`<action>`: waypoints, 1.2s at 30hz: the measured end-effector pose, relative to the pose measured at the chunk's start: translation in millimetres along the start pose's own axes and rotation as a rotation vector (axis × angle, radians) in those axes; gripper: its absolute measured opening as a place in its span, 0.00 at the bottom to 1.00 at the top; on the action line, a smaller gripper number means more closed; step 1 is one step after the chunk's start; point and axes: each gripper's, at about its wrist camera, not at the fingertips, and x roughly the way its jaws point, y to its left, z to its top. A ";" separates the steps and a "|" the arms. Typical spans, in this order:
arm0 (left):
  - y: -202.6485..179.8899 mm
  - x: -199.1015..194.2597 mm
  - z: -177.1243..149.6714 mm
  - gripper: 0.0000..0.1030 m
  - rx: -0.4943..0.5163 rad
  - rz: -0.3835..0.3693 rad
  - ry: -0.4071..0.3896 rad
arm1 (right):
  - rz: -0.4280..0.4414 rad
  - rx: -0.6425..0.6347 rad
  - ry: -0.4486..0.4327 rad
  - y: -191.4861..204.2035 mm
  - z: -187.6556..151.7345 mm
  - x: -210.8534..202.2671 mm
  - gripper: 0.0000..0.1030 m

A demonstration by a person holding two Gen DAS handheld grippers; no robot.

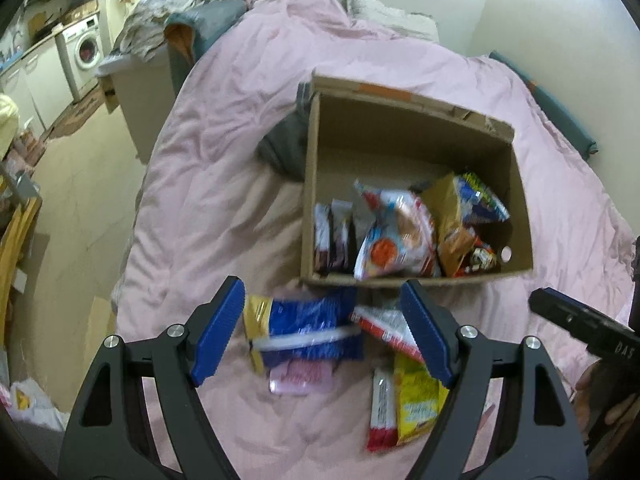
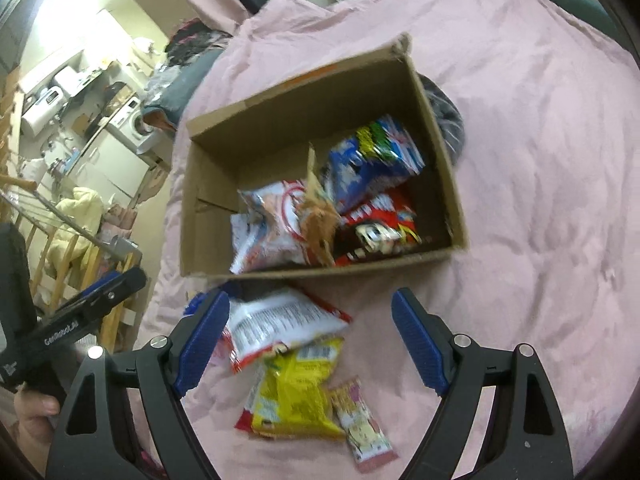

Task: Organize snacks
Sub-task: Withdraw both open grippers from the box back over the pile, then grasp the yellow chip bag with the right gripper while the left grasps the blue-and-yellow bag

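An open cardboard box (image 1: 312, 184) on a pink duvet holds several snack packs (image 1: 400, 232). In front of it more packs lie loose. Under my left gripper (image 1: 322, 332) are a blue pack with a gold end (image 1: 308, 328), a red-and-white pack (image 1: 380, 324), a yellow pack (image 1: 416, 400) and a red-and-white bar (image 1: 382, 412). That gripper is open and its pads touch nothing. My right gripper (image 2: 312, 344) is also open. It hovers over a white-and-red pack (image 2: 280, 324), the yellow pack (image 2: 296, 396) and a small pink pack (image 2: 364, 424). The box (image 2: 440, 128) lies just beyond.
A grey cloth (image 1: 284, 148) lies against the box's far-left side. The bed's left edge drops to the floor, with a washing machine (image 1: 86, 52) and a wooden rack (image 2: 60, 248) beyond. Each gripper shows in the other's view: the right gripper (image 1: 560, 312), the left gripper (image 2: 120, 280).
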 end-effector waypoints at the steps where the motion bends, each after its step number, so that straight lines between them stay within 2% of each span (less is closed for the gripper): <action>1: 1.1 0.3 -3.4 0.75 -0.004 0.007 0.008 | -0.005 0.013 0.004 -3.1 -2.3 -0.8 0.83; 10: 1.8 -1.0 -20.0 0.75 -0.026 0.009 0.027 | -0.045 0.050 0.064 -15.2 -18.5 3.4 0.83; 15: -6.1 4.6 -24.1 0.75 0.001 -0.014 0.057 | -0.147 -0.001 0.196 -13.4 -30.2 31.1 0.83; 18: -6.3 8.6 -25.9 0.75 0.006 0.014 0.069 | -0.111 0.021 0.270 -14.8 -36.9 46.1 0.83; 20: -0.7 11.8 -25.6 0.75 -0.026 0.012 0.089 | -0.049 0.026 0.312 -9.7 -42.4 54.9 0.83; 23: 11.3 18.0 -25.1 0.75 -0.091 0.016 0.119 | -0.036 -0.042 0.351 5.8 -50.7 68.2 0.82; 26: 22.4 24.6 -25.9 0.75 -0.137 0.031 0.150 | -0.016 -0.077 0.410 19.2 -59.0 87.2 0.73; 30: 40.5 30.1 -26.4 0.75 -0.197 0.057 0.173 | -0.082 -0.130 0.431 32.0 -62.7 108.0 0.72; 33: 55.1 33.7 -27.2 0.75 -0.236 0.093 0.186 | -0.075 -0.130 0.451 36.1 -64.7 117.3 0.72; 36: 67.2 40.3 -30.7 0.75 -0.276 0.100 0.219 | -0.088 -0.168 0.451 42.5 -66.2 119.3 0.62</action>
